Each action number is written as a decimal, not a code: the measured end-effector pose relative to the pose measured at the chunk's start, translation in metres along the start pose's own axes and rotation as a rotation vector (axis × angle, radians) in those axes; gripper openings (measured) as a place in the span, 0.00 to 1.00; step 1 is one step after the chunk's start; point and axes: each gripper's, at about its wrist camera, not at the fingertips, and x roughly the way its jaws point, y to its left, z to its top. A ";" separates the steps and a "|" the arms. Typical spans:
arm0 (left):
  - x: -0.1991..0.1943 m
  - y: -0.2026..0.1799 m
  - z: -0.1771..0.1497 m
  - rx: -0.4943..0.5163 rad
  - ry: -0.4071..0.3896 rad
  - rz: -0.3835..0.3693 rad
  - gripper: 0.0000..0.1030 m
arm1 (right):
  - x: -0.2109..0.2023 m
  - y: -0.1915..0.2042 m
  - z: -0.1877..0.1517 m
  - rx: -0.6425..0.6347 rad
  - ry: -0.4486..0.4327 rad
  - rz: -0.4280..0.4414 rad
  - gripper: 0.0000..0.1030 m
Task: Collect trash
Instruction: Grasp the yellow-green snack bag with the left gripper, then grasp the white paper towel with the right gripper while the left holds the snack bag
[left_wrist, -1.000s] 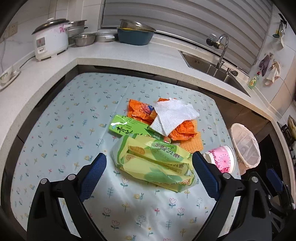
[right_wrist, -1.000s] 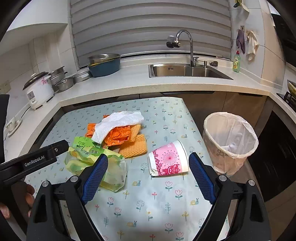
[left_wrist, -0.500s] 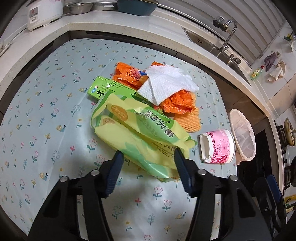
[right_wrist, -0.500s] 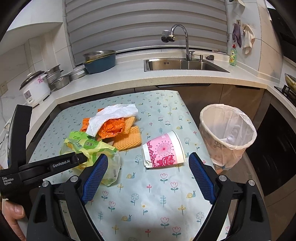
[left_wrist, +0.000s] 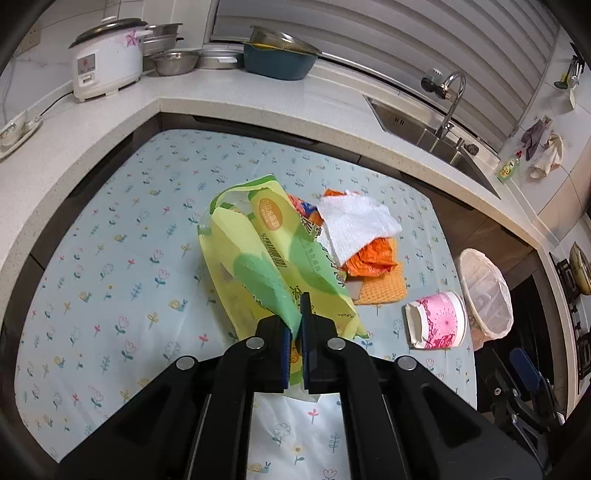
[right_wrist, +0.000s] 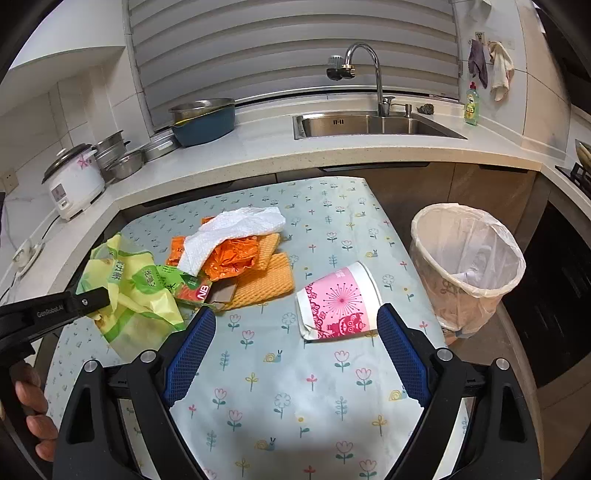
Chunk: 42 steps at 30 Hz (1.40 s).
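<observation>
My left gripper (left_wrist: 295, 328) is shut on the near end of a yellow-green plastic bag (left_wrist: 266, 258), which is lifted off the flowered table; it also shows in the right wrist view (right_wrist: 129, 291). Behind it lie a white paper towel (left_wrist: 354, 225), orange wrappers (left_wrist: 369, 258) and an orange waffle cloth (left_wrist: 384, 288). A crushed pink paper cup (right_wrist: 336, 306) lies on its side just ahead of my right gripper (right_wrist: 295, 332), which is open and empty.
A bin lined with a white bag (right_wrist: 465, 258) stands on the floor past the table's right edge. The L-shaped counter holds a rice cooker (right_wrist: 74, 181), steel bowls (left_wrist: 173, 62), a blue basin (right_wrist: 203, 118) and a sink (right_wrist: 369, 123).
My left gripper has closed on the yellow-green bag and raised it, so the bag now stands up from the table. My right gripper has edged closer to the pink cup.
</observation>
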 end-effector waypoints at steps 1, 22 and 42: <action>-0.002 0.003 0.004 -0.001 -0.010 0.003 0.04 | 0.002 0.003 0.002 -0.002 -0.002 0.006 0.83; 0.011 0.048 0.072 0.033 -0.117 0.048 0.04 | 0.105 0.087 0.036 -0.063 0.083 0.096 0.59; 0.046 0.044 0.086 0.050 -0.092 0.028 0.04 | 0.140 0.097 0.035 -0.043 0.105 0.154 0.03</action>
